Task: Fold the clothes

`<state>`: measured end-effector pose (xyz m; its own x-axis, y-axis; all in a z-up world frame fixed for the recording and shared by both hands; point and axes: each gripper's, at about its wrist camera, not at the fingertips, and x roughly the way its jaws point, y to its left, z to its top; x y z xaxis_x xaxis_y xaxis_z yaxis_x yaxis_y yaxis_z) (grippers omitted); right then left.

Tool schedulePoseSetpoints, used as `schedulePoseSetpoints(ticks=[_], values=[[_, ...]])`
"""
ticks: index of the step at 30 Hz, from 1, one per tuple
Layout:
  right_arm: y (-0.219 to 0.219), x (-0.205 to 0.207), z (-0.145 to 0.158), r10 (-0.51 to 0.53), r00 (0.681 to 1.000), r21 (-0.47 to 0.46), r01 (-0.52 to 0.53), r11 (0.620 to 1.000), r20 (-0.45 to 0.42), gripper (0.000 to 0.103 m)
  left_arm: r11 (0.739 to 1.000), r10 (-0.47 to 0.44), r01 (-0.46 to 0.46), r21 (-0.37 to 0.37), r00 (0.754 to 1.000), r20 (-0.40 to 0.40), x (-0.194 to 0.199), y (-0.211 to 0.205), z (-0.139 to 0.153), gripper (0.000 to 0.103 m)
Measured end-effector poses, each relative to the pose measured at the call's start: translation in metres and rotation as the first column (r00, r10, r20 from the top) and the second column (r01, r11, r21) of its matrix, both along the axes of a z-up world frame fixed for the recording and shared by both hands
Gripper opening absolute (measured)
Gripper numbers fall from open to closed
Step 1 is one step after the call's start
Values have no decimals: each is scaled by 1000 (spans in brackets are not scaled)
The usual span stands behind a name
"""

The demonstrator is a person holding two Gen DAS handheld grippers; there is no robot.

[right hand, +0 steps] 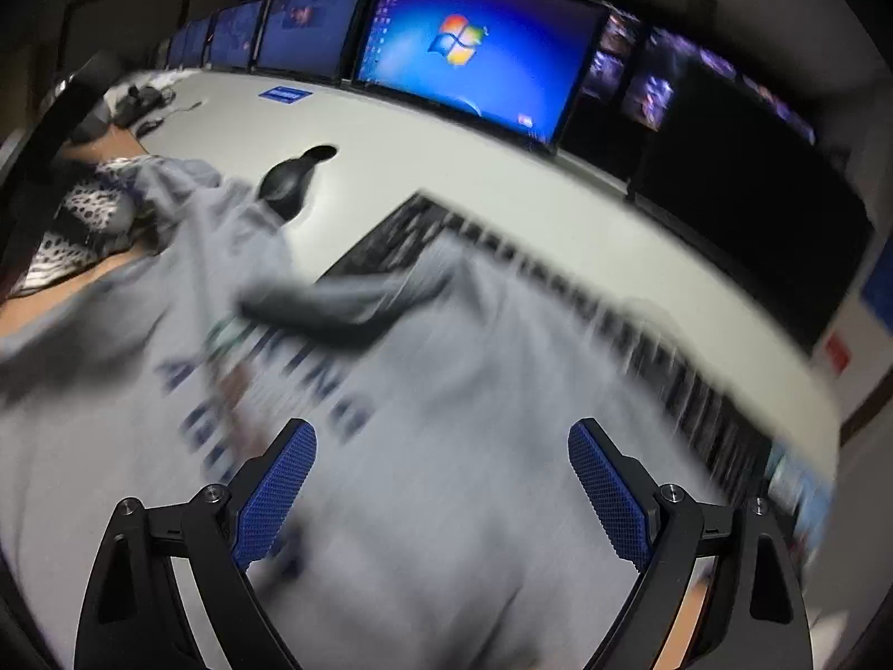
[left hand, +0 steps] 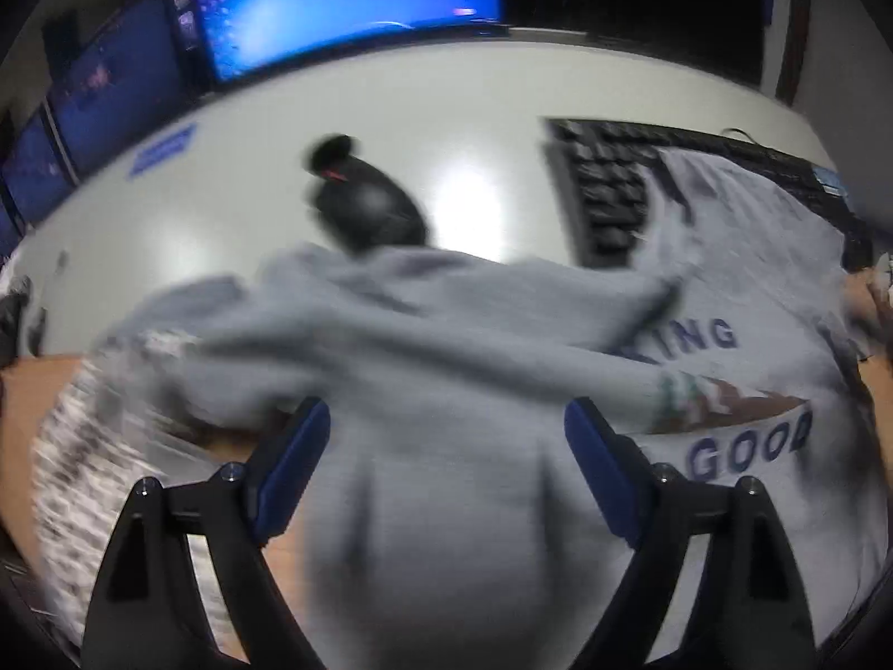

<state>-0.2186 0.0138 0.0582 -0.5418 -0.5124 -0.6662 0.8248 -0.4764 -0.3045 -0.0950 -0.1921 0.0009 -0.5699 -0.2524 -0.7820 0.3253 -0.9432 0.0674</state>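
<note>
Patterned black-and-white cloth (left hand: 83,446) at far left, on wooden desk edge. Grey T-shirt (left hand: 446,368) sprawls over white desk (left hand: 390,128), sleeve flopped across print. Legible dark-blue letters: "ING", "GOOD". Left gripper (left hand: 446,430) jaws spread, nothing held, above shirt. Black mouse-like object (left hand: 363,206) behind shirt. Keyboard (left hand: 603,190) partly under shirt. Monitor (right hand: 474,56) shows Windows logo. Right gripper (right hand: 441,446) jaws spread, empty, over shirt.

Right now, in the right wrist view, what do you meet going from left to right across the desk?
Black-and-white patterned cloth → black mouse → black keyboard, partly under the grey shirt.
</note>
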Motion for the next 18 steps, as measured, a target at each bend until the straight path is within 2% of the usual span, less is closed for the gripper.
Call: schedulePoseSetpoints(ticks=[2, 5, 6, 7, 9, 11, 12, 14, 15, 16, 17, 18], values=[[-25, -25, 8, 13, 1000, 20, -13, 1000, 5, 93, 999, -1, 1, 51, 1000, -8, -2, 13, -20, 87], [-63, -49, -1, 7, 992, 68, -16, 998, 124, 93, 988, 0, 3, 153, 1000, -19, -1, 16, -44, 87], [-76, -53, -7, -7, 989, 90, -6, 996, 148, 93, 987, 12, -6, 159, 999, -36, 1, 16, -48, 87], [-90, -54, -15, -17, 989, 120, 0, 993, 147, 93, 988, 21, -11, 151, 998, -67, 4, 16, -49, 92], [-107, -50, -25, -21, 996, 150, 7, 989, 87, 93, 989, 19, -5, 145, 995, -100, 11, 20, -51, 97], [-122, -52, -35, -21, 999, 181, 15, 983, 31, 93, 992, -2, 15, 123, 995, -100, 11, 27, -53, 98], [-128, -54, -37, -30, 999, 184, 24, 983, 33, 93, 993, -15, 26, 118, 995, -95, 11, 31, -53, 102], [-136, -61, -41, -49, 996, 184, 34, 982, 76, 89, 991, -23, 35, 128, 995, -98, 13, 31, -52, 102], [-139, -65, -43, -73, 993, 185, 54, 981, 97, 62, 990, -21, 35, 136, 994, -104, 14, 31, -52, 102], [-140, -68, -46, -91, 987, 183, 67, 981, 131, 43, 989, -20, 36, 145, 994, -110, 17, 30, -52, 102], [-140, -71, -46, -107, 982, 177, 79, 981, 156, 38, 988, -17, 35, 153, 993, -116, 19, 29, -51, 102], [-138, -72, -43, -114, 983, 165, 90, 982, 146, 15, 987, -14, 33, 159, 993, -121, 20, 29, -51, 102]])
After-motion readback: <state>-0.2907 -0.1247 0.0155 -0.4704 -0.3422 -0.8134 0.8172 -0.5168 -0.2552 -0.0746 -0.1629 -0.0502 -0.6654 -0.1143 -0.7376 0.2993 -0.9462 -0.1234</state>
